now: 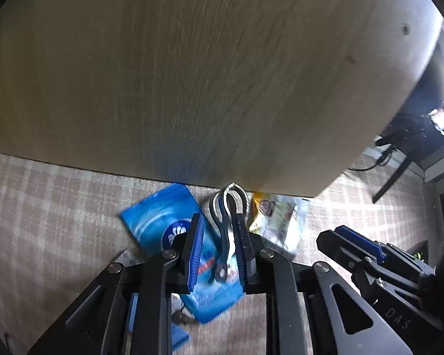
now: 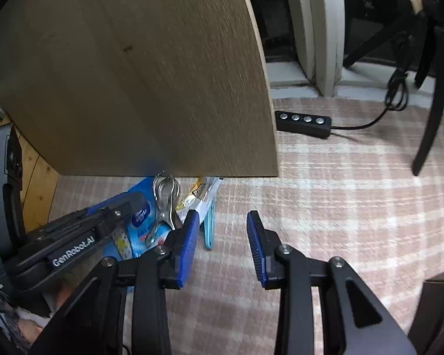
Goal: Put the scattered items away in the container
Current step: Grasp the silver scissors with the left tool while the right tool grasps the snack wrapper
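A silver metal clip [image 1: 225, 222] lies on a blue packet [image 1: 159, 222] on the plaid carpet, close to a wooden panel. My left gripper [image 1: 219, 247] has the clip between its fingers. The clip rests against the right pad, and a gap shows at the left pad. A yellow-and-white snack packet [image 1: 276, 216] lies just right of the clip. In the right wrist view my right gripper [image 2: 223, 227] is open over bare carpet with nothing between its fingers. A light blue peg [image 2: 209, 230] lies beside its left finger. The left gripper [image 2: 133, 204] reaches in from the left to the clip [image 2: 165, 201].
A tall wooden panel [image 2: 133, 74] stands right behind the items. A black power strip [image 2: 303, 119] with its cable lies on the carpet [image 2: 340, 192] to the right, and dark chair legs [image 2: 429, 136] stand beyond it. More small blue packets [image 1: 179, 335] lie under the left gripper.
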A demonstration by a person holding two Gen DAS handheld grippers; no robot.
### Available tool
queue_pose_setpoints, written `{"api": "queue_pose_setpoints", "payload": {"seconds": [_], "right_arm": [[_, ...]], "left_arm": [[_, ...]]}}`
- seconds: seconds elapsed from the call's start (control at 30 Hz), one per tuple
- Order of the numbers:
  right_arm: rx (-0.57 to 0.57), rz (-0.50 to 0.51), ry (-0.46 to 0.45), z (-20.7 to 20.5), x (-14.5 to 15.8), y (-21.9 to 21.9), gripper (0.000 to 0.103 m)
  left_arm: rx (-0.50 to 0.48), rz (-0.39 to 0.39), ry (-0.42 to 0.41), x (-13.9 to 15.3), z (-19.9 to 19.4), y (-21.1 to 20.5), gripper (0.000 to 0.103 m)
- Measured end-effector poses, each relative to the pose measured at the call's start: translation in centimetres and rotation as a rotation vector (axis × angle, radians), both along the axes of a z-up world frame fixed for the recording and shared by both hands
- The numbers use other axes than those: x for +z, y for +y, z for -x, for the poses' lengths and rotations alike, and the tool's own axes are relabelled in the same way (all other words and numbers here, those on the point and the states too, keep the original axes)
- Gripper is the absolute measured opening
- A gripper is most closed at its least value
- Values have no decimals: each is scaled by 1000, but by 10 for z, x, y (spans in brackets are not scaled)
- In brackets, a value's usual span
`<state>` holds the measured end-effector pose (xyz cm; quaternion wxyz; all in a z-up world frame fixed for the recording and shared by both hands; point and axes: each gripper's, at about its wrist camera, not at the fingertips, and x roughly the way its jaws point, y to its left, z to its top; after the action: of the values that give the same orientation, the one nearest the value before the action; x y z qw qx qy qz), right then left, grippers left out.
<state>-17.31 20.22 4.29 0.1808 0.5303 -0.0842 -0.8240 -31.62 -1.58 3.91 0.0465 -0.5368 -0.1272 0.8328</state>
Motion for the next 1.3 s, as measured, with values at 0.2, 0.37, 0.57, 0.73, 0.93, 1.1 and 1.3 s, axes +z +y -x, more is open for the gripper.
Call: {"api": "queue_pose_setpoints", "payload": {"seconds": [0.2, 0.37, 0.57, 0.73, 0.93, 1.1, 1.3], "right_arm": [[-3, 26, -31, 16, -14, -4, 32], [2, 49, -56, 24, -24, -10, 22], [16, 70, -54, 22, -24, -15, 2], [16, 99, -26, 9, -12, -8, 1], [28, 99, -71, 13, -18, -5, 16], [50, 70, -63, 19, -25, -23, 61], [42, 108, -77, 32, -33, -37, 9]], "left_arm": [[-20, 40, -16, -16, 13, 14, 10], [-7, 27, -23, -26, 17, 15, 6], [9, 16, -12, -27, 13, 13, 3], [21, 7, 2, -21, 1, 11, 3], [34, 25, 18, -14, -11, 5, 3], [44, 19, 13, -17, -14, 5, 3], [50, 15, 7, -23, -18, 6, 3]]}}
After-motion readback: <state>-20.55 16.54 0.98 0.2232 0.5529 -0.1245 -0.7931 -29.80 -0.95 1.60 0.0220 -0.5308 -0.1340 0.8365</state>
